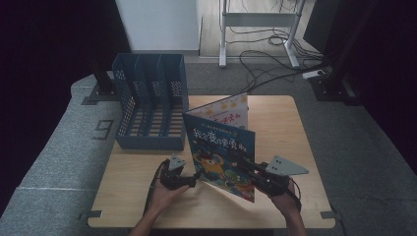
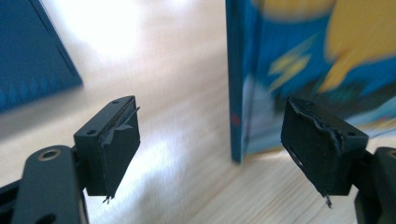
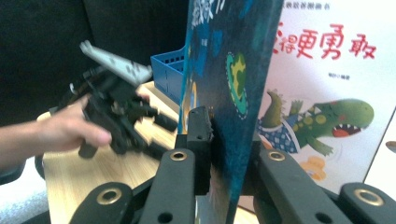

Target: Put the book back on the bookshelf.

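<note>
I am holding the blue picture book (image 1: pixel 223 157) upright on the wooden table (image 1: pixel 305 147), in front of the blue file rack (image 1: pixel 150 105) and to its right, with a second, pale-covered book (image 1: pixel 228 112) standing just behind it. My right gripper (image 1: pixel 246 164) is clamping the blue book's front cover near its lower right edge, jaws closed on the board as the right gripper view is showing. My left gripper (image 1: pixel 194 181) is waiting just left of the book's spine, jaws spread wide with nothing between them, the spine standing beyond the pads (image 2: pixel 114 144). I am judging the book light, stiff and glossy, so likely to slip or swing open; the spine looks the firmer hold. Both forearms are reaching forward from the table's near edge, grippers roughly level
</note>
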`<state>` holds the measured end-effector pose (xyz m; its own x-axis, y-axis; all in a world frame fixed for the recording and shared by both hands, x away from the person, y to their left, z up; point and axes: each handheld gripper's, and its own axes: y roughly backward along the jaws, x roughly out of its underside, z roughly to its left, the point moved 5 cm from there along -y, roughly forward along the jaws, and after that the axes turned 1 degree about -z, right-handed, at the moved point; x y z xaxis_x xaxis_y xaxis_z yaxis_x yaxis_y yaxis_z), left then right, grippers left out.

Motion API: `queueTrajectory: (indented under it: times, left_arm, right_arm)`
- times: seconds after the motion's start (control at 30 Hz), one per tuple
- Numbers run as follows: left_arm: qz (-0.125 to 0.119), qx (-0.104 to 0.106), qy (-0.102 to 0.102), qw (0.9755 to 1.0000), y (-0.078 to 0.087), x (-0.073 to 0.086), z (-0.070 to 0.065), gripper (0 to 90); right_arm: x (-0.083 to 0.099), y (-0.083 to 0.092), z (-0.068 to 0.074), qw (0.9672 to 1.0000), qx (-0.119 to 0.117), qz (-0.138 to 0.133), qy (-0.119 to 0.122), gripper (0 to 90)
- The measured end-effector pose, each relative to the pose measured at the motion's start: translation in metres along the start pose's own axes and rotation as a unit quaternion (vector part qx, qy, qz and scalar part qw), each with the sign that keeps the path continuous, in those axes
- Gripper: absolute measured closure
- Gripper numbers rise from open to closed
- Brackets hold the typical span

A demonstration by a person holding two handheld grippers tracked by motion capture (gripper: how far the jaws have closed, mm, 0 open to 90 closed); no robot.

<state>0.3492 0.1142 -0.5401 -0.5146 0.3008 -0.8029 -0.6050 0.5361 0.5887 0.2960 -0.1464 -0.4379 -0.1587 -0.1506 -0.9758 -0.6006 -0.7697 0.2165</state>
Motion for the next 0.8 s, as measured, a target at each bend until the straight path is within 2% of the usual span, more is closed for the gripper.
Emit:
queueTrajectory:
  times: [0.13, 0.2, 0.27, 0.37, 0.57, 0.8]
  left_arm:
    - [-0.027, 0.018, -0.004, 0.9995, 0.009, -0.017, 0.001, 19.0]
    - [-0.039, 0.019, -0.008, 0.999, 0.011, -0.024, 0.002, 18.7]
    - [-0.043, 0.023, -0.011, 0.9988, 0.012, -0.03, 0.001, 18.7]
    - [-0.049, 0.045, -0.02, 0.9976, 0.013, -0.044, -0.003, 14.9]
    - [-0.069, 0.059, -0.065, 0.9937, 0.016, -0.064, -0.02, 14.5]
    - [-0.078, 0.063, -0.086, 0.9913, 0.015, -0.073, -0.032, 14.9]
  right_arm:
    - [0.005, 0.002, -0.007, 1.0, -0.004, 0.003, -0.008, 79.2]
    - [0.008, 0.003, -0.01, 0.9999, -0.004, 0.005, -0.014, 78.4]
    - [0.01, 0.004, -0.013, 0.9998, -0.004, 0.006, -0.017, 77.9]
    - [0.013, 0.004, -0.017, 0.9998, -0.005, 0.007, -0.02, 77.0]
    - [0.019, 0.004, -0.024, 0.9997, -0.002, 0.011, -0.021, 74.1]
    - [0.026, 0.004, -0.034, 0.9994, -0.002, 0.011, -0.032, 68.7]
